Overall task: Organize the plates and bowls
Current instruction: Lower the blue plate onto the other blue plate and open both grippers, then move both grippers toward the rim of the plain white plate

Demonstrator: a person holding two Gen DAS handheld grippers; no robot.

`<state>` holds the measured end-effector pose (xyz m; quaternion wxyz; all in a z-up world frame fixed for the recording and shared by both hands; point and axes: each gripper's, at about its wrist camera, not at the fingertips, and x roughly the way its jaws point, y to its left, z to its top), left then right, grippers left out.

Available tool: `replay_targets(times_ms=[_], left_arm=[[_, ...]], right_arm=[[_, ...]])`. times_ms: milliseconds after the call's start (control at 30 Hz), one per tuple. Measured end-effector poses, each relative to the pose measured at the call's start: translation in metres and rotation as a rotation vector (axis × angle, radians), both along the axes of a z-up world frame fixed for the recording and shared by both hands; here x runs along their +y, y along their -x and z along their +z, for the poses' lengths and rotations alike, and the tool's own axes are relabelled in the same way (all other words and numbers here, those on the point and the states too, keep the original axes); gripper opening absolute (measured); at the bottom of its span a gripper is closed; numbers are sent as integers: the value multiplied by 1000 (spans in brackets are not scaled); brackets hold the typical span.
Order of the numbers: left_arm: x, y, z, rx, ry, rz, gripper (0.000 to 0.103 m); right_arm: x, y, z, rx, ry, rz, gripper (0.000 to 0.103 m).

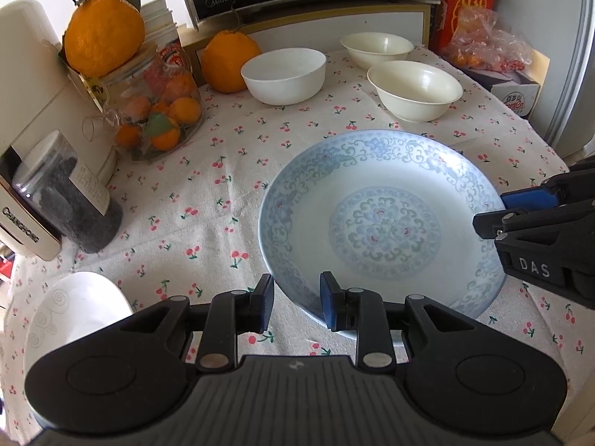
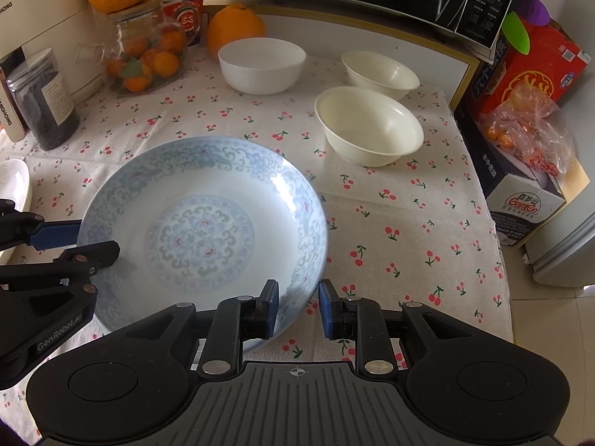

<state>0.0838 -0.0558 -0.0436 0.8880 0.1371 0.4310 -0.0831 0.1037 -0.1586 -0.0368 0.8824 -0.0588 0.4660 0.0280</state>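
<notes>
Your left gripper [image 1: 297, 303]: jaws parted astride the blue-patterned plate [image 1: 383, 223] rim, no clamp.
Your right gripper [image 2: 299, 308]: likewise parted at the opposite rim.

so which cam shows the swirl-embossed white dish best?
Left wrist: the white dish sits at lower left with its embossed swirls visible, though the left gripper hides part. Right wrist catches only a sliver of it at the left edge.

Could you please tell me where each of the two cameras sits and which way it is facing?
Left wrist: on the left gripper, angled down at the blue-patterned plate; the right gripper enters at right.
Right wrist: on the right gripper, angled down at the plate's right rim; the left gripper enters at left.
Shared: plate, three white bowls, cherry-print tablecloth.
</notes>
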Motion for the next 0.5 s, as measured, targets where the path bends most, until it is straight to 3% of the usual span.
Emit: replay_targets(times_ms=[133, 267, 333, 500], left_arm=[[1, 0, 1, -7, -10, -1, 41], [4, -1, 4, -5, 13, 5, 57], [7, 0, 6, -7, 28, 6, 65], [15, 2, 12, 1, 78, 13, 84]], right_arm=[[-2, 1, 4, -7, -8, 0, 47], [-5, 1, 8, -8, -19, -2, 57], [-7, 1, 10, -14, -26, -10, 67], [-14, 0, 16, -27, -69, -31, 77]])
